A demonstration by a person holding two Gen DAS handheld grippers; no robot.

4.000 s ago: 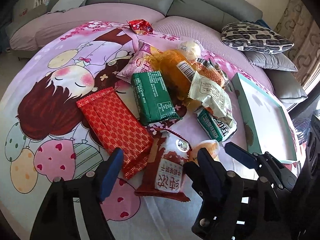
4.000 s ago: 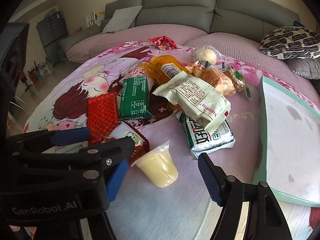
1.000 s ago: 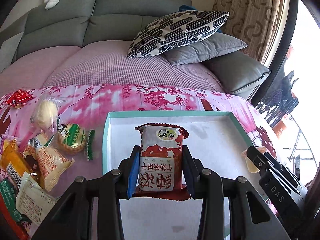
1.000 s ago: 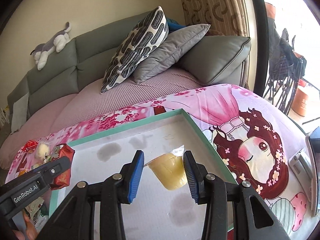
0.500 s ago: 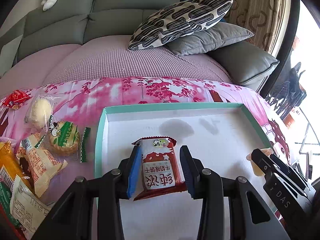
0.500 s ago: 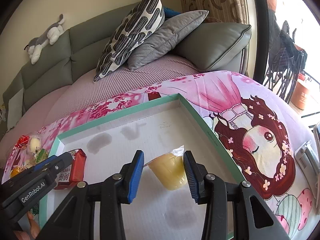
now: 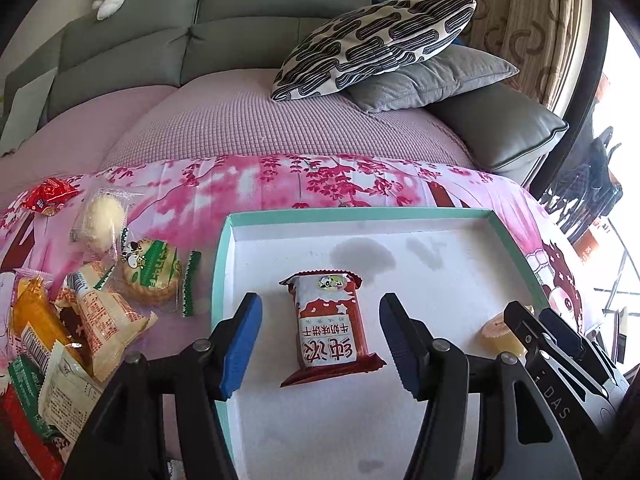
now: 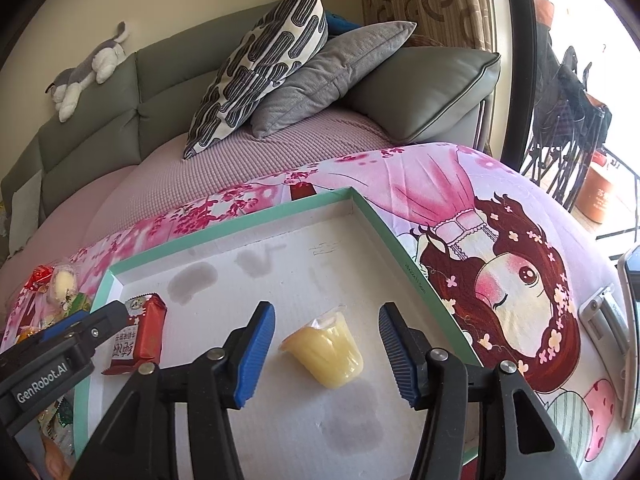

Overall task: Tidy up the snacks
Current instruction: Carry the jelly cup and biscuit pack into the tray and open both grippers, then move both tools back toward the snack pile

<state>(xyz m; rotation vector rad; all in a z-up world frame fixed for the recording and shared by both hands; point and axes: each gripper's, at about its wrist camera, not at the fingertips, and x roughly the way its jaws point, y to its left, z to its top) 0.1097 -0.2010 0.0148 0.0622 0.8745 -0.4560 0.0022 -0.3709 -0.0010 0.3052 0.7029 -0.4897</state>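
Tray (image 7: 424, 213) floor lies largely bare beyond the red biscuit packet (image 7: 331, 328) and jelly cup (image 8: 326, 348). Its raised rim bounds access; loose snacks (image 7: 100, 304) crowd the cloth at left.

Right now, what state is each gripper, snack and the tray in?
Left gripper: jaws opening, pads clear of the packet between them.
Right gripper: jaws opening, pads clear of the cup between them.
Red biscuit packet: lying flat in the tray, sealed.
Yellow jelly cup: on its side in the tray, sealed.
Tray: open-topped, stained, holds those two snacks.
Remaining snacks: piled on the cloth, left of the tray.
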